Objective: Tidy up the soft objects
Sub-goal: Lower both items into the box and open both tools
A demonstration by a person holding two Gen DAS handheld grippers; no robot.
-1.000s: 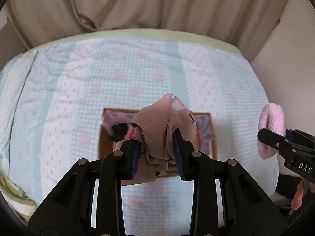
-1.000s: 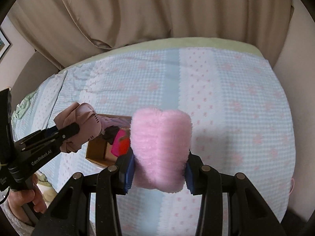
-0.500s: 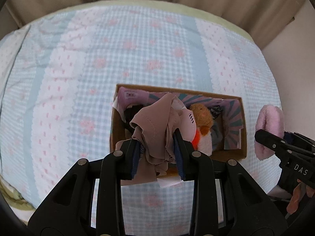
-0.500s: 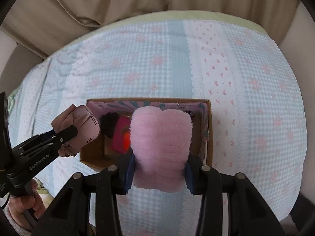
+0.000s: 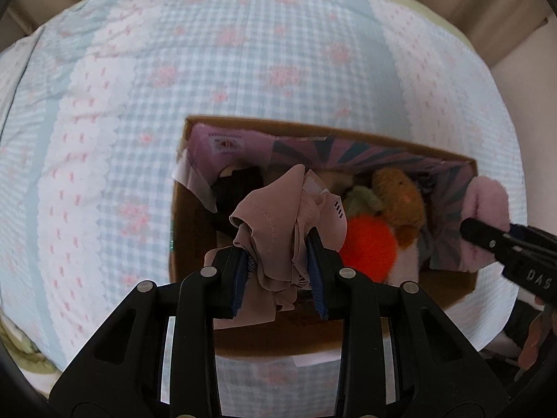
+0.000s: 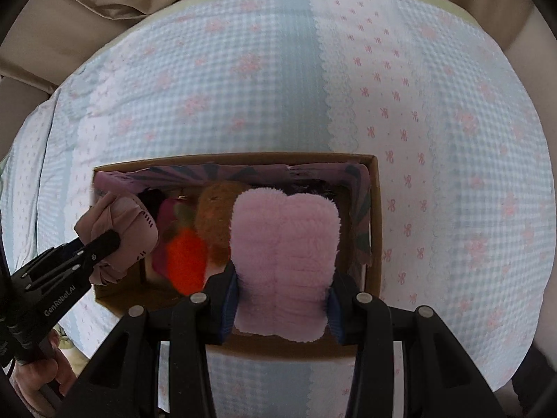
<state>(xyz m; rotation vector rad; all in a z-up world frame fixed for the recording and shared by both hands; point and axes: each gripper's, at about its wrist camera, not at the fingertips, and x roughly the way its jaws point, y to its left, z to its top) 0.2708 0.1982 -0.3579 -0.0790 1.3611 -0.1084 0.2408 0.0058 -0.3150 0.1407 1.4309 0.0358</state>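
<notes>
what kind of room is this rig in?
Likely a bedroom: a blue-and-white gingham bedsheet with pink bows covers a mattress, beige curtains hang behind, and an open cardboard box of plush toys sits on it.

You are in a home bedroom: a bed [image 6: 278,87] with a pale blue gingham sheet sprinkled with pink bows fills the frame, and beige curtains [image 6: 87,10] hang across the upper left behind it
</notes>
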